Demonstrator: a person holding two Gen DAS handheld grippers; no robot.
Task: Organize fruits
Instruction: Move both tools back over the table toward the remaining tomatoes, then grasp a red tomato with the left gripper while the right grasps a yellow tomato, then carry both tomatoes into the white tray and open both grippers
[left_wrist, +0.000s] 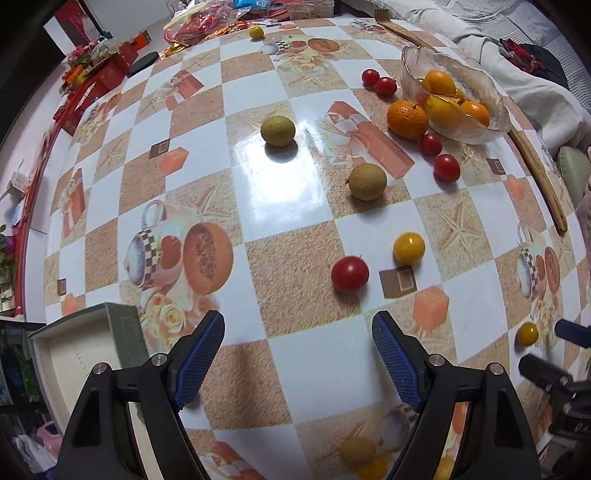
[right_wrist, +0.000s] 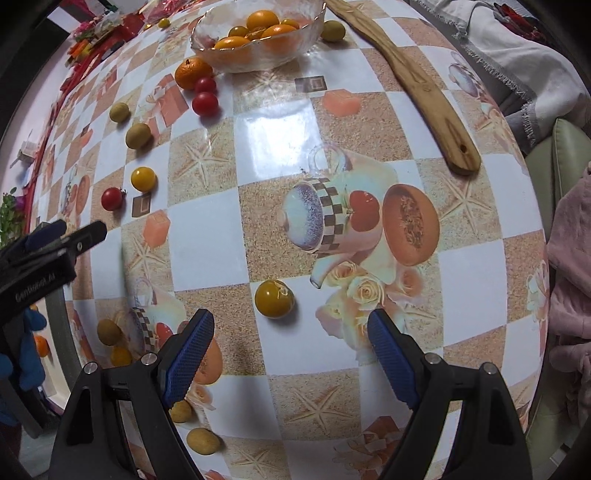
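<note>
A glass bowl (left_wrist: 480, 79) holding orange and yellow fruits stands at the far right; it also shows in the right wrist view (right_wrist: 310, 27). A mandarin (left_wrist: 407, 119) and red cherry tomatoes (left_wrist: 447, 167) lie beside it. Two green-brown round fruits (left_wrist: 368, 181) (left_wrist: 277, 130), a red tomato (left_wrist: 349, 274) and a yellow tomato (left_wrist: 409, 248) lie loose in front of my open, empty left gripper (left_wrist: 297, 352). My right gripper (right_wrist: 291, 354) is open and empty just behind a yellow tomato (right_wrist: 274, 298). The left gripper (right_wrist: 64, 236) shows at that view's left edge.
A long wooden spatula (right_wrist: 417, 85) lies at the right by the table edge (left_wrist: 541, 173). An open green-sided box (left_wrist: 83, 350) sits at the near left. Red packages and boxes (left_wrist: 99, 70) crowd the far left edge. Small brown and yellow fruits (right_wrist: 202, 441) lie near the front.
</note>
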